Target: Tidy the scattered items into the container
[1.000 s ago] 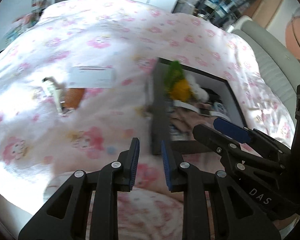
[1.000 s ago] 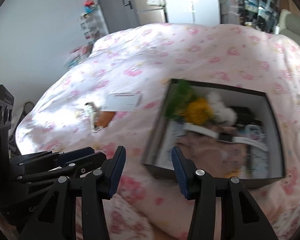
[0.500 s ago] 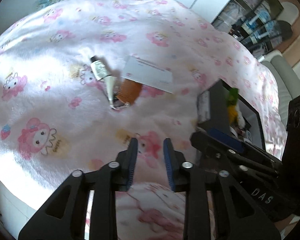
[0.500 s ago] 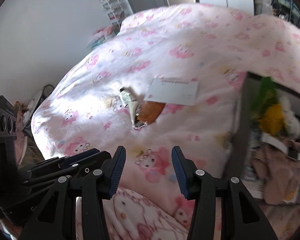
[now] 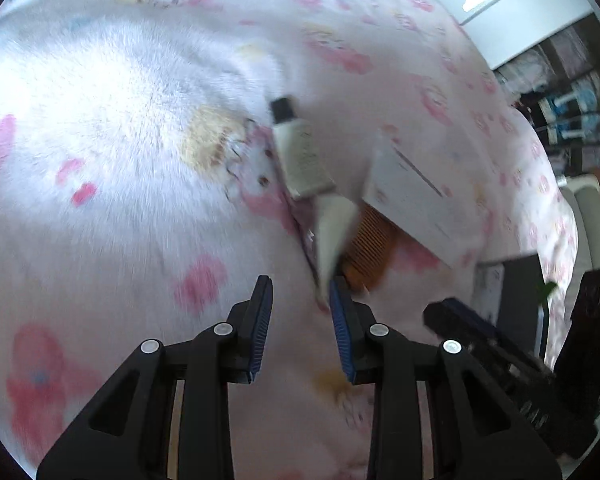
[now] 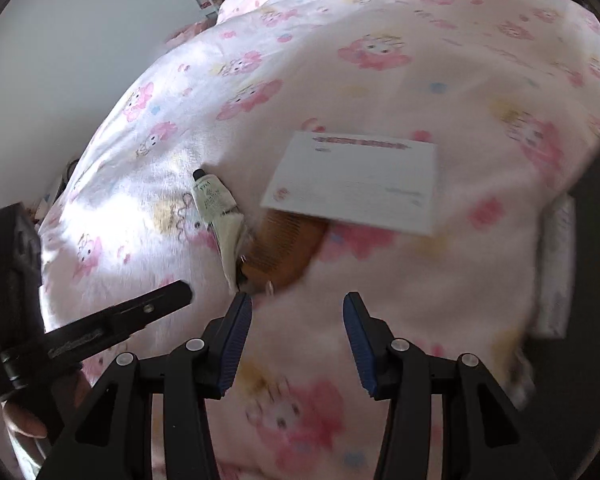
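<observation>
Closer now, both claws apart, tube and comb just ahead.

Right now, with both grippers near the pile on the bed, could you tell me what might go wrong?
The tube, comb and card overlap, so closing the open right gripper on one may drag another. The soft blanket could bunch between its fingers. The open left gripper sits close enough to collide.

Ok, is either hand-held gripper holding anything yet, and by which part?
Nothing is held. The left hand-held gripper and right hand-held gripper are both open above the blanket, just short of the tube and comb.
</observation>
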A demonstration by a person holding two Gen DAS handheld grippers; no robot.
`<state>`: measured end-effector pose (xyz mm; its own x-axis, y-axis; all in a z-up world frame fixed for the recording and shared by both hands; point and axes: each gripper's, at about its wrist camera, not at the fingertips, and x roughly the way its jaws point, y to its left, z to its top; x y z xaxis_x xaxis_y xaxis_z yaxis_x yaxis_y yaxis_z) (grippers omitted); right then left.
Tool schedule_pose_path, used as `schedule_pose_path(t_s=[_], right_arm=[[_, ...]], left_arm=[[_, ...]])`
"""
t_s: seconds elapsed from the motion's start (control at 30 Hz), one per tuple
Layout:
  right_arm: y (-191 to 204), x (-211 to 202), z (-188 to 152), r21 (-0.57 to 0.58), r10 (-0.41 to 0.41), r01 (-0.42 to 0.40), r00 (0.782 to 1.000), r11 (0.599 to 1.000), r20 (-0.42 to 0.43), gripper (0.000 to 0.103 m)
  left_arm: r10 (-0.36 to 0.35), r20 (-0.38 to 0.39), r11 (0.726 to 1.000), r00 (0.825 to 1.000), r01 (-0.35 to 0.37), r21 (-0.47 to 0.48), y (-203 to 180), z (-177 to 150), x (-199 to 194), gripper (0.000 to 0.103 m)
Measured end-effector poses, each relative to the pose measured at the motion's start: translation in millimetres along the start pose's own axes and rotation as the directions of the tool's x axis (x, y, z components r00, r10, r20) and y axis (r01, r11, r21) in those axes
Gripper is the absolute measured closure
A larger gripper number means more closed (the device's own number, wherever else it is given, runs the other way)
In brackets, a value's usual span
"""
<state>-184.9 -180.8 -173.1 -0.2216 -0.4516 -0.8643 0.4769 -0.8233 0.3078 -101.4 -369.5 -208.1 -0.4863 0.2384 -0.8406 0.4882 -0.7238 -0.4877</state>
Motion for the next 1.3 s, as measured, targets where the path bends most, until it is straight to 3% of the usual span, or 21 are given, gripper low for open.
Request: schedule_pose_path(t_s=[0.2,0.3,0.4,0.6,0.73,0.97,1.13,1.2,1.3], right_arm=[[11.0,41.8,7.5,-0.031,0.011,-0.013,0.997,0.999,-0.076,0.06],[11.7,55.4,4.0,-0.03,0.014,-0.018,0.993,0.999,-0.116,0.06],[14.1,70.6,-2.5,-0.053,0.01,-0.018,0.988,0.998,-0.155,0.058],[9.5,77.3,4.0,-0.007,0.043,-0.045,0.989,0.999,-0.139,0.058],[5.0,63.9,5.3,0.015,0.013,-0.011,0.995,1.0,-0.096,0.06],[0.0,24.9,-1.3,0.036,-0.04,0.041,0.998,0.999,-0.04,0.06],[5.4,6.4,-13.5,0.019,-0.003,0.004,0.998,1.0,-0.059,0.06],[7.5,3.4,-24.1,0.013,0.027,-0.026,0.997,1.0,-0.067,0.06],[5.7,-2.3,-35.0,0.026,0.057,-0.055,0.995,0.998,-0.077,0.06]], left_arm=[[-0.058,-0.029,0.998,0.998,0.057,-0.037,9.9,20.6,24.0,0.073],[-0.097,-0.03,0.994,0.995,0.095,-0.062,11.6,32.4,28.0,0.067],[-0.081,0.004,0.994,0.997,0.081,-0.074,13.0,48.5,32.3,0.064],[-0.129,0.013,0.979,0.992,0.13,-0.159,20.8,63.1,54.0,0.069],[-0.124,0.044,0.98,0.991,0.129,-0.149,15.8,50.1,35.4,0.07],[-0.123,0.111,0.957,0.986,0.148,-0.249,35.5,-1.3,-19.8,0.073],[-0.221,0.093,0.916,0.971,0.239,-0.323,68.7,-41.7,-42.4,0.073],[-0.221,0.077,0.92,0.972,0.234,-0.316,71.7,-53.7,-45.1,0.07],[-0.183,0.049,0.946,0.982,0.189,-0.263,67.1,-61.0,-50.5,0.069]])
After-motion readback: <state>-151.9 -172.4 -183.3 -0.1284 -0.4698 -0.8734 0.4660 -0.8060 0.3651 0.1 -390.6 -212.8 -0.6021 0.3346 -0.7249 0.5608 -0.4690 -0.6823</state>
